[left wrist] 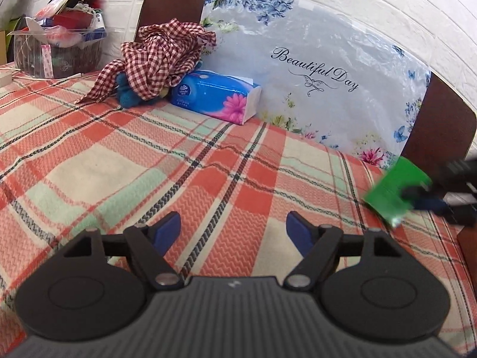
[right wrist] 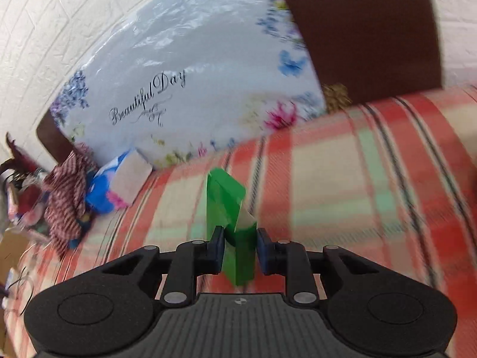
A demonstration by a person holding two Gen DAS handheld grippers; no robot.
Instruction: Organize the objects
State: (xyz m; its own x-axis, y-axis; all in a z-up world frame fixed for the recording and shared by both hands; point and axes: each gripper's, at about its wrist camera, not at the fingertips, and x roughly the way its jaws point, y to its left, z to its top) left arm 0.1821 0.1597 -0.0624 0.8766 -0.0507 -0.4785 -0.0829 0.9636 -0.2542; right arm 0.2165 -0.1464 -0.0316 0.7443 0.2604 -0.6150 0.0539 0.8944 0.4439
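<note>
Green box [right wrist: 228, 208]: small flat rectangular pack, plain bright green, pale patch on one face. Held edge-on, upright, lifted clear above plaid cloth [right wrist: 342, 161]. Clamped near its lower end between right claw [right wrist: 240, 252] pads. Left wrist view: tilted, at far right edge of bench, blurred.

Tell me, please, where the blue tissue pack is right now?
In the left wrist view the blue tissue pack lies on the plaid tablecloth at the back, beside the checked cloth and against the floral board.
</note>
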